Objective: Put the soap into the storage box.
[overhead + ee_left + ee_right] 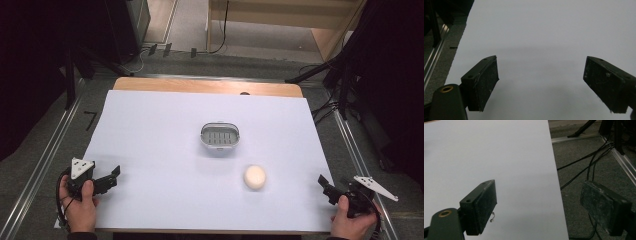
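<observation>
A grey oval soap dish (220, 135) with a slotted floor sits near the middle of the white sheet (150, 150). A cream round bar of soap (255, 177) lies on the sheet just in front and to the right of it. My left gripper (111, 178) rests at the sheet's front left corner, held by a hand, open and empty; its jaws stand wide apart over bare sheet (541, 50). My right gripper (327, 189) is at the front right edge, open and empty, one jaw over the sheet (486, 157), the other over the floor.
The sheet covers a wooden table whose far edge (207, 86) shows bare. Grey carpet (584, 152) with black cables (584, 170) lies right of the table. Metal rails (45, 155) run along both sides, and stand legs (320, 70) are at the back right.
</observation>
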Demonstrator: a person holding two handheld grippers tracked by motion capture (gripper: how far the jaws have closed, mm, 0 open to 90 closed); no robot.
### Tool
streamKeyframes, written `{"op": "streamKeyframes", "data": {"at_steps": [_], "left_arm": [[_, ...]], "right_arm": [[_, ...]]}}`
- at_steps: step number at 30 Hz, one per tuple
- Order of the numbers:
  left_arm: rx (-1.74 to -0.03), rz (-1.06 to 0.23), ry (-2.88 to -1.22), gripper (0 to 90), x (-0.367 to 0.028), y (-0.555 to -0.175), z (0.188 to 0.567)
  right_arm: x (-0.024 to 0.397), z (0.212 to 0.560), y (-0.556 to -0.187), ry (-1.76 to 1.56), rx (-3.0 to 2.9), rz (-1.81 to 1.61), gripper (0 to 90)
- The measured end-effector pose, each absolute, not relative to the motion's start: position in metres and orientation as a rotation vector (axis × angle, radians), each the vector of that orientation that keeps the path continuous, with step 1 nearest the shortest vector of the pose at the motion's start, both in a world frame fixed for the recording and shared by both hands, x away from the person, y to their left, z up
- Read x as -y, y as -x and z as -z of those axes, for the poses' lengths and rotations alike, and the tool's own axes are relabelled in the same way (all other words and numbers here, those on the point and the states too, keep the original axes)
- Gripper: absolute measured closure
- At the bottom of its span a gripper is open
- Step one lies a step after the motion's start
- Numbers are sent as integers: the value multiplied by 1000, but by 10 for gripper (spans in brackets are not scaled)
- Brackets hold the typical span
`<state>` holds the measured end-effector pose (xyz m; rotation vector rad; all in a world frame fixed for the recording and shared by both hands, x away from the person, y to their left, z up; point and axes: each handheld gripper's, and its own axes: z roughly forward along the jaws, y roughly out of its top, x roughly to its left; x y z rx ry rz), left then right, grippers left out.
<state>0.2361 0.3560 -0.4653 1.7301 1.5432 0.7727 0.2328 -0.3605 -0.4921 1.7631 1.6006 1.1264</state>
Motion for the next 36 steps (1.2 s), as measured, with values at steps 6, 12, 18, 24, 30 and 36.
{"op": "streamKeyframes", "data": {"at_steps": [6,12,18,24,30,36], "left_arm": [[-1538,-772,-1726,138,-356,-236,465],[-1540,-767,-1723,137,-357,-236,465],[-1540,-764,-1720,138,-357,-236,465],[-1540,-762,-1715,138,-358,-236,465],[-1539,-762,-1711,138,-358,-236,465],[-1539,-764,-1713,138,-358,-235,465]], "right_arm": [[357,491,-234,-1774,-1577,-1067,176],[354,489,-236,-1766,-1614,-1067,203],[333,485,-242,-1702,-1775,-921,287],[336,480,-240,-1733,-1804,-1022,263],[333,470,-240,-1698,-1874,-1013,244],[326,460,-244,-1686,-1995,-1024,224]]}}
